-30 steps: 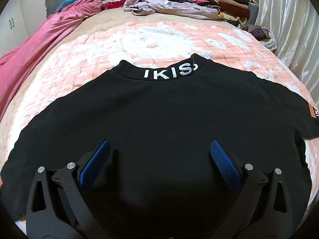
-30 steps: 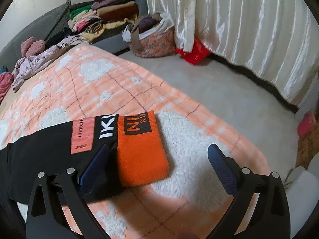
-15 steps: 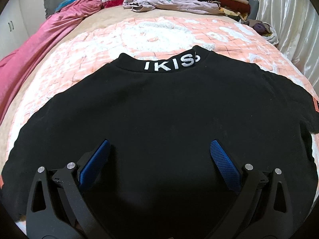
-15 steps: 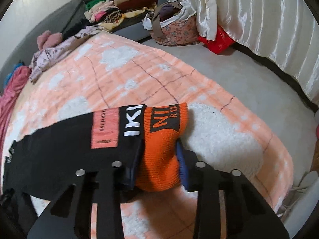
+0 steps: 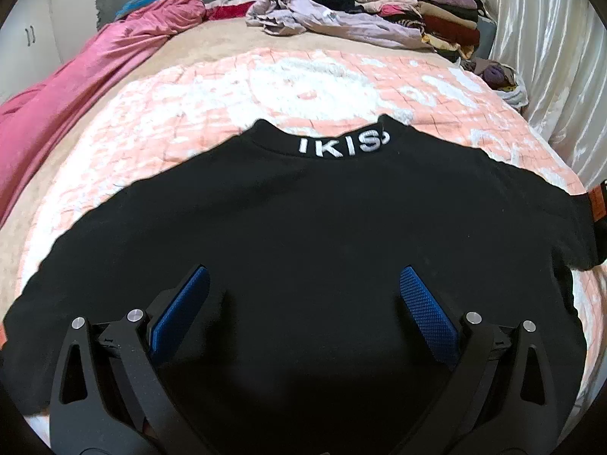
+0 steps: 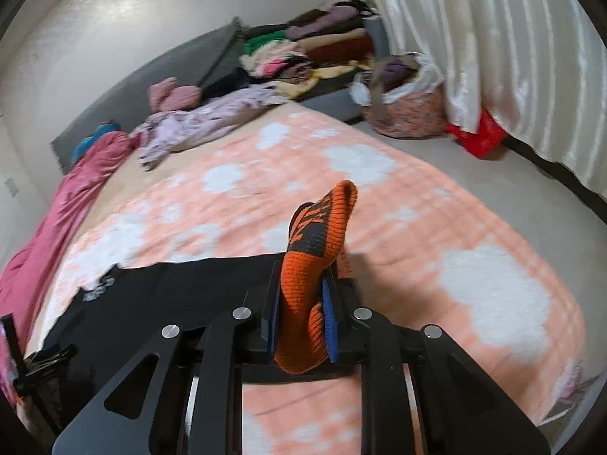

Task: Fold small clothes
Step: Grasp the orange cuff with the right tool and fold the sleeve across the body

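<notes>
The right gripper [image 6: 301, 314], fingers closing on the black sweatshirt's [image 5: 303, 235] orange cuff [image 6: 315, 250], begins the sleeve fold, which needs carrying inward; left gripper [image 5: 303, 303] hovers spread.

The sweater [image 5: 322, 235] is black, with white letters on its collar [image 5: 343, 146] and an orange ribbed cuff [image 6: 316, 250] bearing a black patch. Under the sweater, the blanket [image 5: 189, 121] is peach-orange checked with thin dark lines and blotched with fluffy white. Beyond the blanket lie a pink quilt [image 5: 76, 76] and lilac clothes [image 5: 334, 21]. The curtain [image 6: 512, 57] is glossy cream. Claw pads [image 5: 428, 314] are blue on black frames.
</notes>
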Demonstrator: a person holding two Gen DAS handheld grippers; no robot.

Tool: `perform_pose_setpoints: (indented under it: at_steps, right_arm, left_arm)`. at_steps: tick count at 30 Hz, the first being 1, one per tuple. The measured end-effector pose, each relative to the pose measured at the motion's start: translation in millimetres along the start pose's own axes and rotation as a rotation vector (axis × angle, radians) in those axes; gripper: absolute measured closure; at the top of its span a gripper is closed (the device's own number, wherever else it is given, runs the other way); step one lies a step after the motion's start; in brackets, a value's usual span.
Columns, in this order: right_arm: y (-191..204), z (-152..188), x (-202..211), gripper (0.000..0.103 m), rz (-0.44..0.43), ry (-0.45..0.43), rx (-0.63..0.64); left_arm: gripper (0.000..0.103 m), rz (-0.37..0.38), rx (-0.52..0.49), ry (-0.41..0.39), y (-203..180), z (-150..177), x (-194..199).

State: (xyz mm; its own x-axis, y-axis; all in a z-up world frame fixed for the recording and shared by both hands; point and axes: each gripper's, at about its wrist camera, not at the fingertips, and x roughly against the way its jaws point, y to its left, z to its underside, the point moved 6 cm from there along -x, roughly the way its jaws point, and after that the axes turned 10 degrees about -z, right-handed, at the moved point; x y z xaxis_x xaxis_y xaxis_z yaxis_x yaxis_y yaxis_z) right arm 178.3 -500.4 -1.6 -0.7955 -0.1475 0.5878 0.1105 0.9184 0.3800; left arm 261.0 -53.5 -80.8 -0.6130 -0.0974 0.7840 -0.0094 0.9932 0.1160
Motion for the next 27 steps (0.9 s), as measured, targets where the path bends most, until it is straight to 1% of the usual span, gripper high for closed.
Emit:
perform_pose_setpoints:
  at_steps: [5, 8, 13, 20, 23, 27]
  right_arm:
    - [51, 3, -7, 0.086, -0.076, 0.027, 0.065]
    - [81, 10, -14, 0.086, -0.128, 0.048, 0.098]
    - [136, 24, -33, 0.086, -0.210, 0.097, 0.158]
    - [199, 46, -69, 0.086, -0.292, 0.183, 0.217]
    - [221, 54, -84, 0.086, -0.317, 0.213, 0.235]
    - [240, 63, -101, 0.084, -0.349, 0.257, 0.230]
  left_arm:
    - [0.009, -0.003, 0.010, -0.026, 6, -6, 9]
    - [0.009, 0.008, 0.019, -0.036, 9, -9, 12]
    - [0.009, 0.031, 0.025, -0.034, 10, -8, 13]
    - [0.009, 0.041, 0.028, -0.015, 12, -6, 9]
    - [0.009, 0.065, 0.027, -0.011, 10, -4, 8]
    - [0.009, 0.076, 0.008, -0.013, 5, -2, 8]
